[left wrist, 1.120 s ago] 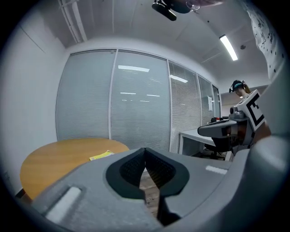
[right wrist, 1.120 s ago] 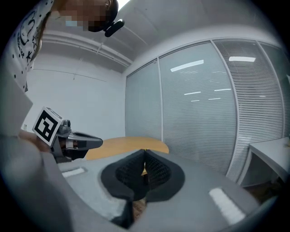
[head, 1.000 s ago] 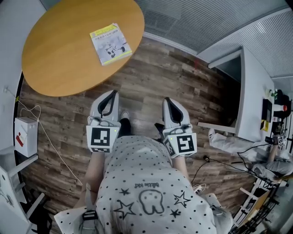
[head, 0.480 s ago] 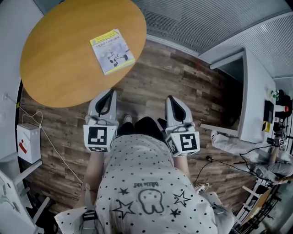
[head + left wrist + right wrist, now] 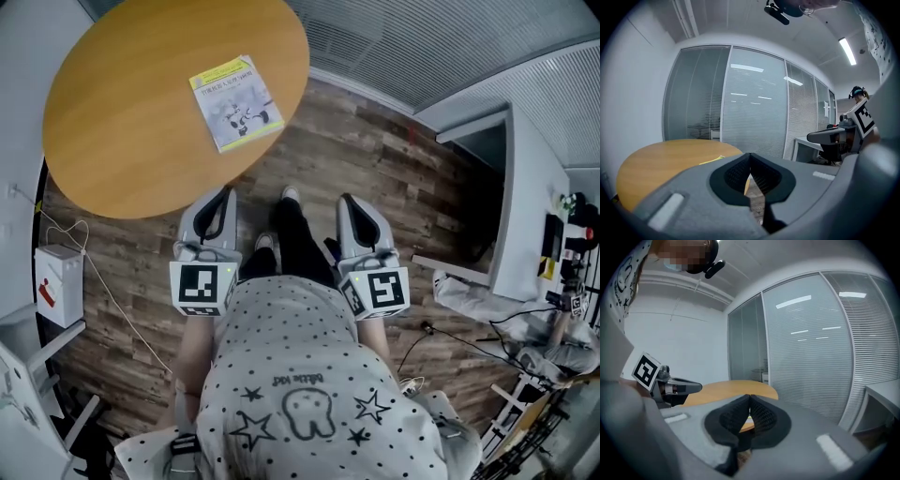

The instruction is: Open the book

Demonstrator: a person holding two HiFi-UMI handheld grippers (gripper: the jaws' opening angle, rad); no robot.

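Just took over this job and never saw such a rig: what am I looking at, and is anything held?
No robot arm here: a person holds a two-jaw gripper in each hand. The head view is from a camera on the person's head, looking down: the left gripper shows at its left, the right gripper at its right. The marker cubes belong to the grippers. The other two pictures come from cameras riding on each gripper, looking along its jaws. Both pairs of jaws are shut, with nothing between them. On the round wooden table lies one closed book, near the edge; neither gripper touches it.
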